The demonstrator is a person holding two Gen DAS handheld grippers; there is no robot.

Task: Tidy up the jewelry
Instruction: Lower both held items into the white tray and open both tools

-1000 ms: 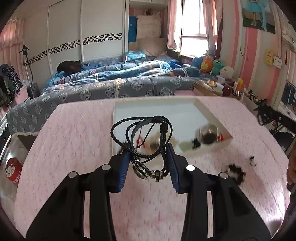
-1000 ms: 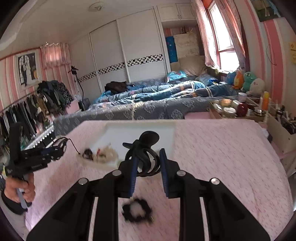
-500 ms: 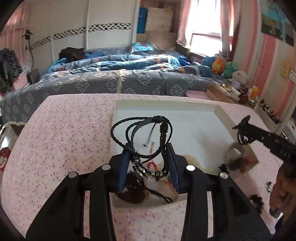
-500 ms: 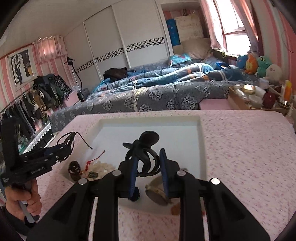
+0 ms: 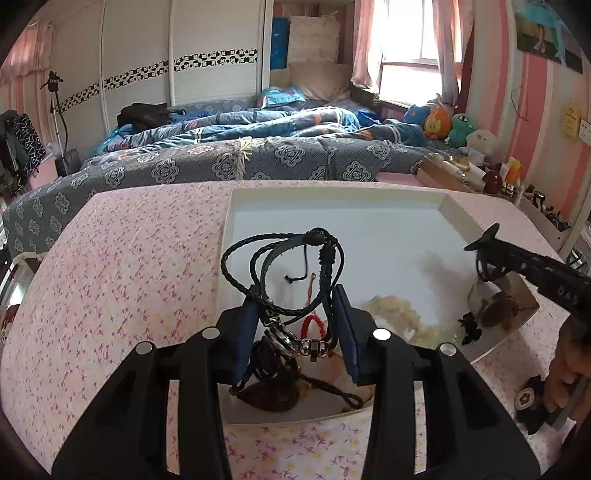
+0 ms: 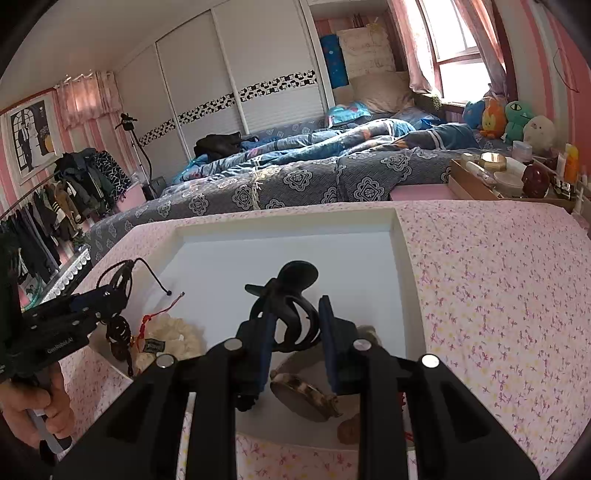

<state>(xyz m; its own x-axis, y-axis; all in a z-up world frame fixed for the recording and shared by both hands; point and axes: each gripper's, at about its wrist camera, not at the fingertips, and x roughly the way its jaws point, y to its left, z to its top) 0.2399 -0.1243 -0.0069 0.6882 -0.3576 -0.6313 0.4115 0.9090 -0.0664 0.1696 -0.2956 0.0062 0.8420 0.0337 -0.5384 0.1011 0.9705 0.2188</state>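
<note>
A: Cords first. Left tool (image 5: 297,325) is clamped on a black braided cord bracelet (image 5: 284,266) with metal charms hanging at the pads; loops stand up above the fingers.

B: And over what?

A: Over the near left corner of the white tray (image 5: 369,221). Under it in the tray: a dark beaded bracelet (image 5: 271,387), red string (image 5: 312,325), a cream fluffy scrunchie (image 5: 399,314).

B: Right side?

A: Right tool (image 6: 297,326) is clamped on a black hair claw clip (image 6: 291,291), the clip poking up past the fingertips. It hangs above the tray's near right part, over a tortoiseshell round piece (image 6: 306,397) lying in the tray. Whether clip and tray touch, can't tell.

B: Anything outside the tray?

A: Dark item on the bench (image 5: 129,277) by the person's right hand (image 5: 565,373), too blurred to name. Pink flowered cloth covers the bench.

B: Behind?

A: Bed (image 5: 240,162) with blue-grey patterned cover just past the bench, then white wardrobe doors (image 5: 214,55), window (image 5: 410,33) at right, plush toys (image 5: 454,125) beneath it.
</note>
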